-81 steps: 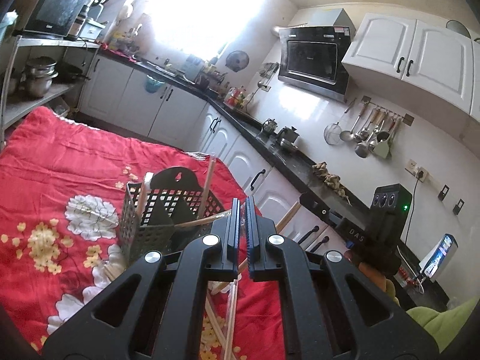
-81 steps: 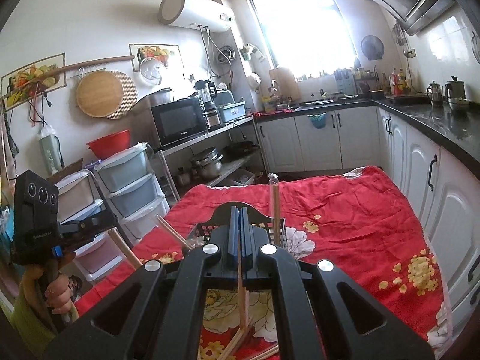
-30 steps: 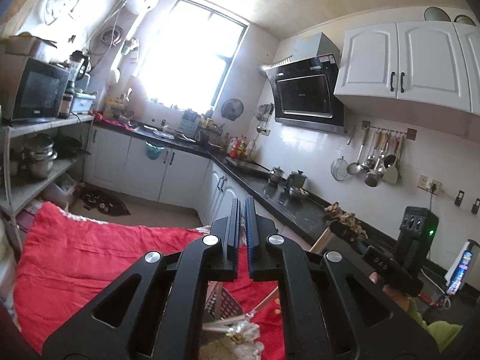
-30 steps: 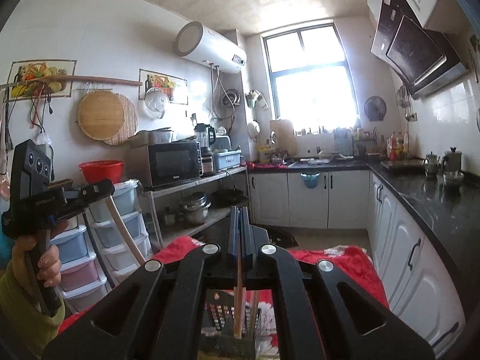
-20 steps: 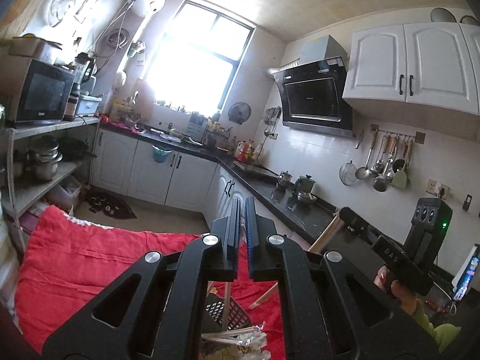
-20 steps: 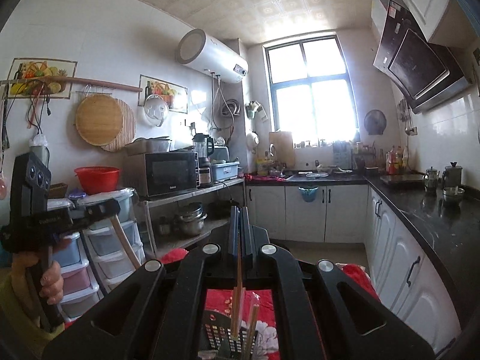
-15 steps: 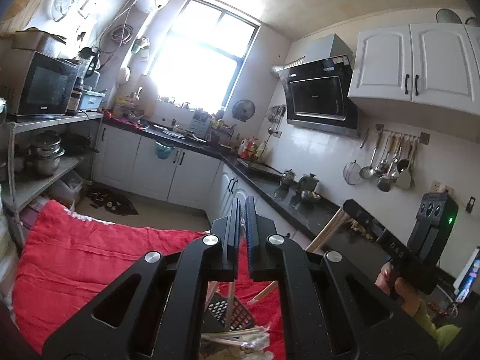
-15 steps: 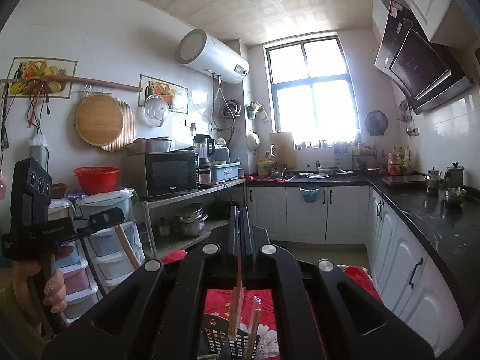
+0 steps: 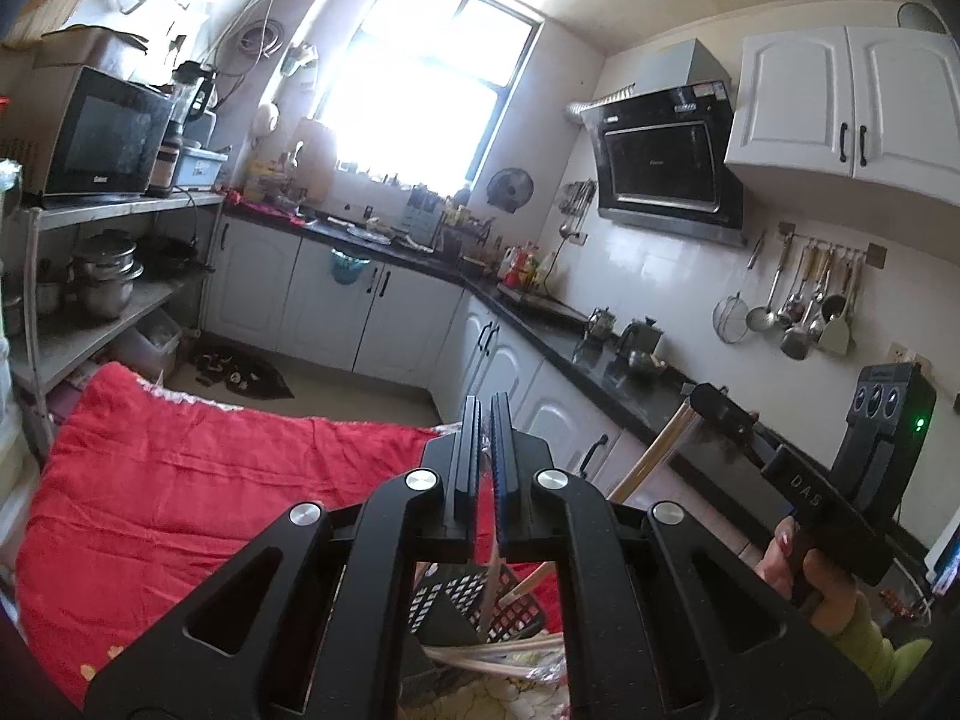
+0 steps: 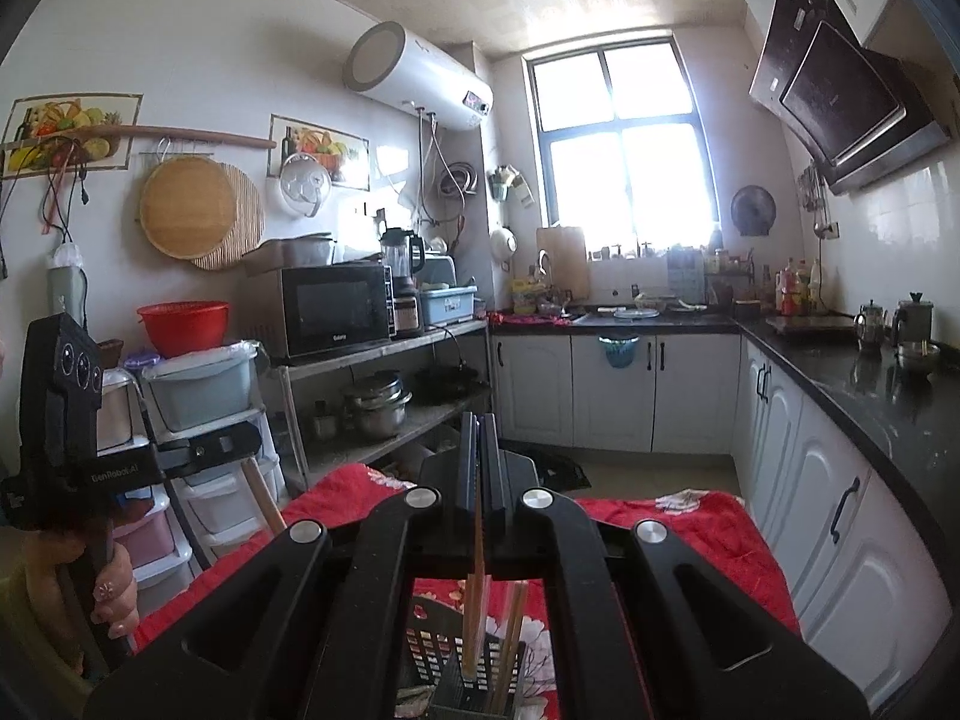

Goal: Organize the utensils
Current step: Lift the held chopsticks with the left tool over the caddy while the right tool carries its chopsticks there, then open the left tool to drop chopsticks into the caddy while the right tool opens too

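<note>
Left wrist view, left to right. The red floral cloth covers the bench. At centre the left gripper is raised above it, its fingers drawn nearly together with only a thin slit between; a pale strip runs down from that slit toward the holder, but whether the fingers pinch it cannot be told. Below them the black mesh utensil holder stands on the cloth with loose sticks lying at its base. At right a hand carries the right gripper, which is clamped on the upper end of a wooden chopstick slanting down toward the holder.

Right wrist view, left to right. The person's other hand grips the left tool handle at the edge of the frame. At centre the right gripper's fingers are closed on the chopstick, whose lower end hangs in or just above the holder; which of the two cannot be told. Another chopstick already stands in the holder.

Handling, as a judgement: the chopstick is light, stiff, thin and smooth, and so liable to pivot or slip in a pinch. Hold it near the upper end, kept close to vertical, so the tip enters a compartment cleanly. The plastic holder is probably light enough to tip if struck sideways.
</note>
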Demonstrator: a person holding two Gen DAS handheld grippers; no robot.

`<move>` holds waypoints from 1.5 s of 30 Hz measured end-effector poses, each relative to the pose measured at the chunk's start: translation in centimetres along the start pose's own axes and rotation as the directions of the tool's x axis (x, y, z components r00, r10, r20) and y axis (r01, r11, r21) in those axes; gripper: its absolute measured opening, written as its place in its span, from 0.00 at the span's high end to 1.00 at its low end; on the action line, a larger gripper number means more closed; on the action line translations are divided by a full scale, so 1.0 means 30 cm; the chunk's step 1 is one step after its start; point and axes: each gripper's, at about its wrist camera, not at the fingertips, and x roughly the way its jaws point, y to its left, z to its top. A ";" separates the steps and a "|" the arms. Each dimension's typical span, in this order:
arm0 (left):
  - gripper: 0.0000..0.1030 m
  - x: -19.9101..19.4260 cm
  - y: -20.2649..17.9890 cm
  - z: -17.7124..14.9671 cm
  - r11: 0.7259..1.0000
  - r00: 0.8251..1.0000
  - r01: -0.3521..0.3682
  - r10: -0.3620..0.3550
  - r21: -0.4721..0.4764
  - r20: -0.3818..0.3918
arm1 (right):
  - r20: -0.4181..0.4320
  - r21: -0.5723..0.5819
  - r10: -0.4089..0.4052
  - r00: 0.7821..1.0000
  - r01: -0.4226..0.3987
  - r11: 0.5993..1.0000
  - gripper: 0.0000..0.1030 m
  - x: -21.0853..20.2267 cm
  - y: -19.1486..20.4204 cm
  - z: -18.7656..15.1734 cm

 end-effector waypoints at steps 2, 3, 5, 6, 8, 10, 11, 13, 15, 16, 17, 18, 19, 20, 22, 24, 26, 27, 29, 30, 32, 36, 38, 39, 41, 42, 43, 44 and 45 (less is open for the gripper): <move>0.99 0.012 0.005 -0.015 1.000 1.000 -0.004 0.004 0.000 -0.011 | -0.012 0.006 0.000 1.000 0.000 1.000 0.99 0.015 -0.001 -0.020; 0.99 0.020 0.009 -0.027 1.000 1.000 -0.006 0.006 0.000 -0.020 | -0.017 0.009 0.000 1.000 0.000 1.000 0.99 0.020 0.000 -0.027; 0.99 0.029 0.014 -0.047 1.000 1.000 -0.012 0.012 0.003 -0.029 | -0.029 0.017 0.001 1.000 -0.001 1.000 0.99 0.031 -0.002 -0.048; 0.99 0.035 0.018 -0.059 1.000 0.999 -0.012 0.012 0.001 -0.037 | -0.033 0.021 0.002 0.999 -0.001 1.000 0.99 0.035 -0.004 -0.052; 0.99 0.042 0.026 -0.073 1.000 0.999 -0.011 0.011 -0.003 -0.048 | -0.042 0.027 0.004 0.999 -0.002 1.000 0.98 0.043 -0.005 -0.068; 0.99 0.050 0.031 -0.092 1.000 0.998 -0.015 0.015 -0.002 -0.060 | -0.049 0.032 0.007 0.999 -0.005 0.999 0.98 0.046 -0.003 -0.080; 0.99 0.053 0.032 -0.098 1.000 0.998 -0.015 0.014 -0.003 -0.064 | -0.052 0.034 0.008 0.999 -0.006 0.999 0.98 0.048 -0.003 -0.086; 0.99 0.058 0.034 -0.114 1.000 0.997 -0.015 0.014 -0.005 -0.073 | -0.060 0.042 0.012 0.998 -0.010 0.999 0.98 0.052 -0.004 -0.101; 0.99 0.063 0.037 -0.129 1.000 0.996 -0.013 0.012 -0.008 -0.084 | -0.068 0.048 0.017 0.998 -0.014 0.999 0.98 0.055 -0.003 -0.115; 0.99 0.066 0.038 -0.134 1.000 0.996 -0.012 0.011 -0.008 -0.088 | -0.072 0.050 0.019 0.997 -0.015 0.999 0.98 0.058 -0.002 -0.123; 0.99 0.069 0.036 -0.140 1.000 0.996 -0.011 0.010 -0.008 -0.092 | -0.075 0.052 0.020 0.997 -0.016 0.999 0.98 0.059 -0.003 -0.130; 0.99 0.070 0.036 -0.145 1.000 0.995 -0.011 0.010 -0.008 -0.095 | -0.082 0.056 0.022 0.996 -0.018 0.998 0.98 0.061 -0.003 -0.140; 0.99 0.072 0.036 -0.152 1.000 0.995 -0.012 0.011 -0.006 -0.097 | -0.086 0.059 0.023 0.996 -0.018 0.998 0.98 0.063 -0.002 -0.145; 0.99 0.073 0.035 -0.156 1.000 0.995 -0.013 0.013 -0.003 -0.098 | -0.090 0.062 0.024 0.996 -0.019 0.998 0.98 0.066 -0.003 -0.151; 0.99 0.074 0.032 -0.160 1.000 0.995 -0.014 0.014 -0.001 -0.101 | -0.101 0.069 0.027 0.995 -0.020 0.997 0.98 0.071 -0.002 -0.162; 0.99 0.074 0.027 -0.163 1.000 0.995 -0.015 0.015 0.003 -0.102 | -0.110 0.077 0.030 0.994 -0.022 0.997 0.98 0.075 -0.003 -0.175; 0.99 0.073 0.025 -0.169 1.000 0.995 -0.017 0.018 0.006 -0.102 | -0.116 0.081 0.030 0.993 -0.021 0.996 0.98 0.079 -0.002 -0.184; 0.99 0.074 0.025 -0.169 1.000 0.995 -0.016 0.017 0.004 -0.103 | -0.123 0.084 0.028 0.992 -0.018 0.996 0.98 0.082 0.001 -0.188; 0.99 0.075 0.023 -0.172 1.000 0.994 -0.020 0.020 0.004 -0.104 | -0.133 0.092 0.026 0.991 -0.014 0.996 0.98 0.088 -0.001 -0.197; 0.99 0.074 0.023 -0.175 1.000 0.994 -0.025 0.025 0.005 -0.104 | -0.140 0.097 0.022 0.990 -0.008 0.995 0.98 0.091 -0.003 -0.204; 0.99 0.072 0.029 -0.177 1.000 0.994 -0.026 0.026 -0.002 -0.104 | -0.150 0.104 0.016 0.989 -0.001 0.995 0.97 0.094 -0.008 -0.213; 0.89 0.059 0.037 -0.182 0.999 0.994 -0.040 0.039 -0.010 -0.100 | -0.163 0.128 0.012 0.987 0.009 0.992 0.77 0.091 -0.025 -0.230; 0.72 0.048 0.043 -0.187 0.999 0.994 -0.049 0.046 -0.021 -0.103 | -0.163 0.133 0.011 0.987 0.011 0.991 0.76 0.086 -0.028 -0.235; 0.66 0.044 0.044 -0.190 0.999 0.993 -0.050 0.047 -0.022 -0.104 | -0.166 0.135 0.010 0.986 0.012 0.991 0.75 0.084 -0.031 -0.237; 0.63 0.034 0.041 -0.195 0.998 0.993 -0.055 0.053 -0.018 -0.106 | -0.171 0.145 0.012 0.985 0.013 0.989 0.69 0.076 -0.038 -0.243; 0.56 0.030 0.038 -0.198 0.998 0.992 -0.059 0.057 -0.013 -0.109 | -0.172 0.149 0.013 0.985 0.013 0.989 0.68 0.072 -0.040 -0.245; 0.51 0.026 0.037 -0.199 0.998 0.992 -0.061 0.060 -0.011 -0.109 | -0.171 0.152 0.012 0.985 0.014 0.988 0.67 0.067 -0.042 -0.245; 0.48 0.023 0.035 -0.201 0.998 0.992 -0.065 0.064 -0.009 -0.111 | -0.171 0.152 0.012 0.985 0.014 0.988 0.65 0.063 -0.041 -0.244; 0.44 0.020 0.036 -0.203 0.998 0.991 -0.067 0.066 -0.007 -0.112 | -0.172 0.149 0.011 0.985 0.015 0.989 0.64 0.061 -0.041 -0.245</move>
